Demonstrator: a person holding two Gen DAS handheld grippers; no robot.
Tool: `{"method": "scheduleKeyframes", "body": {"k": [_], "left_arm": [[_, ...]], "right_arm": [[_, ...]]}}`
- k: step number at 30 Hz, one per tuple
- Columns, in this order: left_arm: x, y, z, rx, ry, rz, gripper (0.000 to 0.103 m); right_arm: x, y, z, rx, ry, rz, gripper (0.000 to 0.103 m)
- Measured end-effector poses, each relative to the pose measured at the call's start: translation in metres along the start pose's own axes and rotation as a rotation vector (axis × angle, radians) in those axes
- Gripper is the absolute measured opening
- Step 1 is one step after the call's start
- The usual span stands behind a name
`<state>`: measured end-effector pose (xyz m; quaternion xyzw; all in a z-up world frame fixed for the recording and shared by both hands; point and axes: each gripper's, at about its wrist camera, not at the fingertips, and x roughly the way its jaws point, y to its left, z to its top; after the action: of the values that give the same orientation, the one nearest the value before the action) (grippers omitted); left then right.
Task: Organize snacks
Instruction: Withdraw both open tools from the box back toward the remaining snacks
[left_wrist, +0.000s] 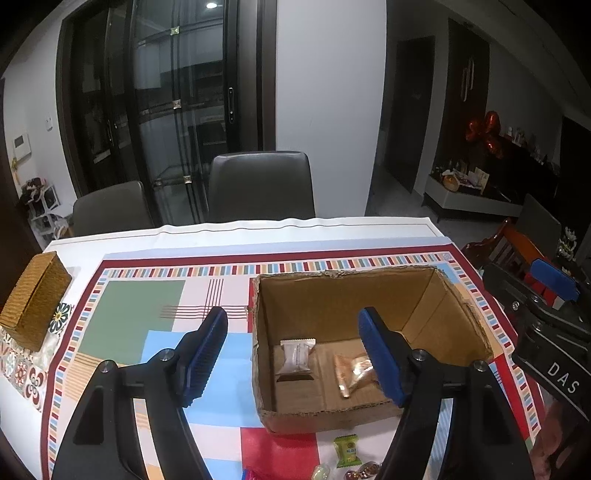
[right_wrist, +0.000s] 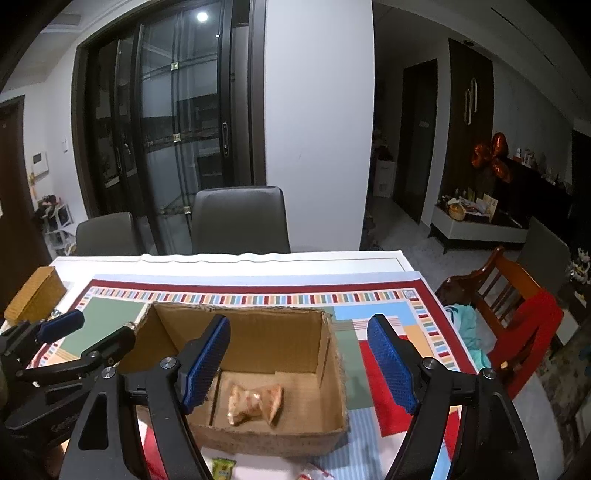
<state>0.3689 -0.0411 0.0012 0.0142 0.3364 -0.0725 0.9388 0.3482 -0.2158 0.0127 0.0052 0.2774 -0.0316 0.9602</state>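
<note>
An open cardboard box (left_wrist: 424, 314) stands on the patterned tablecloth. A white wrapped snack (left_wrist: 296, 357) and a gold wrapped snack (left_wrist: 352, 371) lie on its floor. The right wrist view shows the same box (right_wrist: 332, 354) with the gold snack (right_wrist: 255, 402) inside. My left gripper (left_wrist: 295, 354) hangs above the box's near left part, open with nothing between its fingers. My right gripper (right_wrist: 299, 363) is over the box's near right side, open and holding nothing. A green snack (left_wrist: 347, 448) and other wrapped sweets (left_wrist: 364, 470) lie on the cloth in front of the box.
A woven brown box (left_wrist: 35, 299) sits at the table's left edge. Two grey chairs (left_wrist: 260, 186) stand behind the table, and a wooden chair (right_wrist: 517, 302) with red cloth stands to the right. The right gripper's body (left_wrist: 546, 317) shows at the right of the left wrist view.
</note>
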Motion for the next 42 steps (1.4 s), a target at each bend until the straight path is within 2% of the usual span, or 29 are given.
{"method": "scheduleKeyframes", "body": {"k": [21, 42], "left_arm": [[-0.036, -0.001, -0.017, 0.005, -0.024, 0.004, 0.073], [-0.064, -0.012, -0.047, 0.034, -0.034, 0.007, 0.073]], "right_arm": [[-0.040, -0.002, -0.013, -0.009, -0.029, 0.001, 0.077], [-0.068, -0.015, -0.037, 0.020, -0.031, 0.000, 0.077]]}}
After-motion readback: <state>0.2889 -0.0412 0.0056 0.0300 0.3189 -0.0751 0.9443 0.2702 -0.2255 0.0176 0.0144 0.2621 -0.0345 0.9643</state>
